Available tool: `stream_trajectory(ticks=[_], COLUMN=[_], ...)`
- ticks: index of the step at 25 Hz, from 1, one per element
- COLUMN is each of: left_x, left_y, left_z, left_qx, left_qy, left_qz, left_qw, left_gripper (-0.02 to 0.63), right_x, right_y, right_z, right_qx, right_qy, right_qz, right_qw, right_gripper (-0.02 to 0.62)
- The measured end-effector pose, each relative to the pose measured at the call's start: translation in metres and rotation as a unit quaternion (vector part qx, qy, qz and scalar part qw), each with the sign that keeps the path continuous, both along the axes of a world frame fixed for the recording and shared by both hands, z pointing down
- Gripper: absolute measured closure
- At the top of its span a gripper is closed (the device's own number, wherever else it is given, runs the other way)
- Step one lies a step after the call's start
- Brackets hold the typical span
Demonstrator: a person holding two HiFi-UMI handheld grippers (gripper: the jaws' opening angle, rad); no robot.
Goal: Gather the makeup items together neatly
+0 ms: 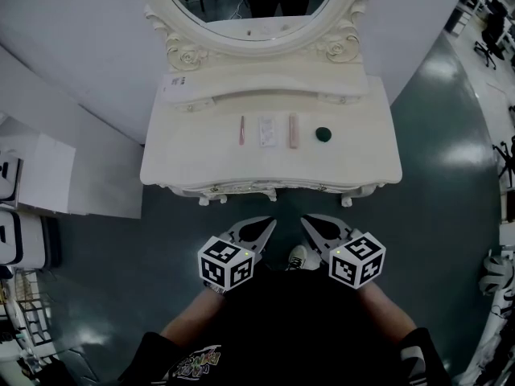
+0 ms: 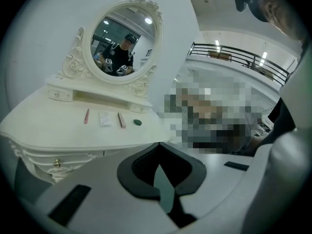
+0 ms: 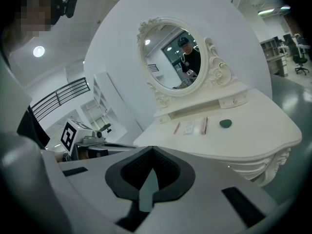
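Four makeup items lie in a row on the white vanity table. From left to right they are a thin pink pencil, a white packet, a pink tube and a dark green round piece. The same row shows in the left gripper view: pencil, packet, tube, green piece. My left gripper and right gripper hang side by side in front of the table, well short of its edge. Both are shut with nothing in them.
An oval mirror in a carved frame stands at the back of the table, above a low shelf with small drawers. White boxes stand on the floor to the left. Office chairs are at the far right.
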State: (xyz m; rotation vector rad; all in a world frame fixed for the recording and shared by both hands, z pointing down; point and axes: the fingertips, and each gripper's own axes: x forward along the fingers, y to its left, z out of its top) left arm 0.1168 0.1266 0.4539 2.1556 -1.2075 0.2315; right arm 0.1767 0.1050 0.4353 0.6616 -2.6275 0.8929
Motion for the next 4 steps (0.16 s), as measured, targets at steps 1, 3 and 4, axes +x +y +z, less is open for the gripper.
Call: stream_trajectory(ticks=[1, 3, 4], left_x=[0.0005, 0.0014, 0.0019], left_y=[-0.0007, -0.0017, -0.0022], left_z=[0.001, 0.003, 0.004], left_qx=[-0.002, -0.004, -0.005], left_qy=[0.001, 0.003, 0.004], left_qz=[0.0, -0.002, -0.002], left_qw=[1.0, 1.0, 1.0], left_gripper=[0.598, 0.598, 0.598], right_x=[0.0007, 0.0019, 0.0025], right_y=[-0.0008, -0.0021, -0.0027], right_z=[0.0007, 0.0025, 0.0035], right_qx=[-0.001, -0.002, -0.002], right_qy=[0.0, 0.001, 0.002], right_qz=[0.0, 0.001, 0.001], right_qw=[1.0, 1.0, 1.0], right_gripper=[0.567, 0.566, 0.566])
